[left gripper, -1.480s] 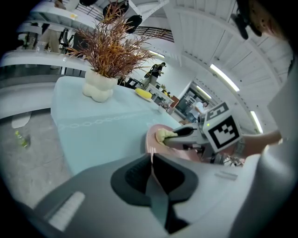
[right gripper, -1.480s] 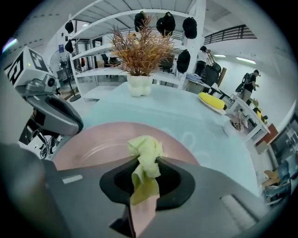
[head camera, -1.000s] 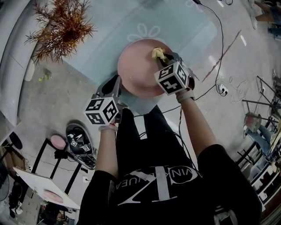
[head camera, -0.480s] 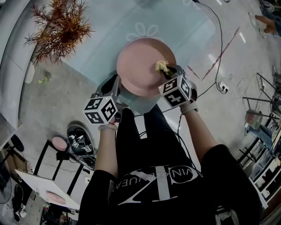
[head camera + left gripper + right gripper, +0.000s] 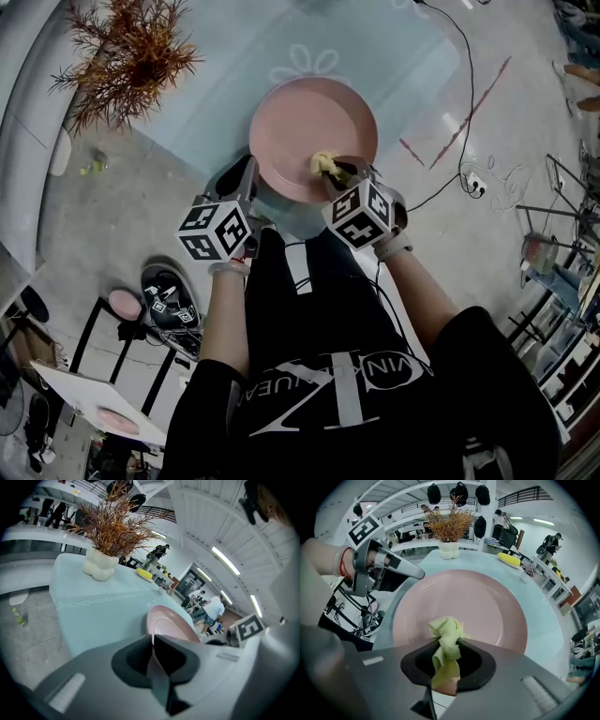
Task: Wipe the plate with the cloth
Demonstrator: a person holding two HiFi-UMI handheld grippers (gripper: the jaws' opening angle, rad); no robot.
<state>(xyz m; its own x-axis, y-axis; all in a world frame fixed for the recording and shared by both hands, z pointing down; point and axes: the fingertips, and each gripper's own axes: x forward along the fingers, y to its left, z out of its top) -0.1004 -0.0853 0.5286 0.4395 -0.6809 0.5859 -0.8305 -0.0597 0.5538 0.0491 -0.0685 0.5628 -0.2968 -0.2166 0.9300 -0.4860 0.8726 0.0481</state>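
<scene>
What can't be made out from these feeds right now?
- Head view: the marker cube hides how the right gripper holds the cloth; only a yellow-green tip shows.
- Right gripper view: the bunched cloth covers its own contact with the plate, so touching or lifted cannot be told.
- Left gripper view: the left gripper body cuts off the plate's near rim and right part.
</scene>
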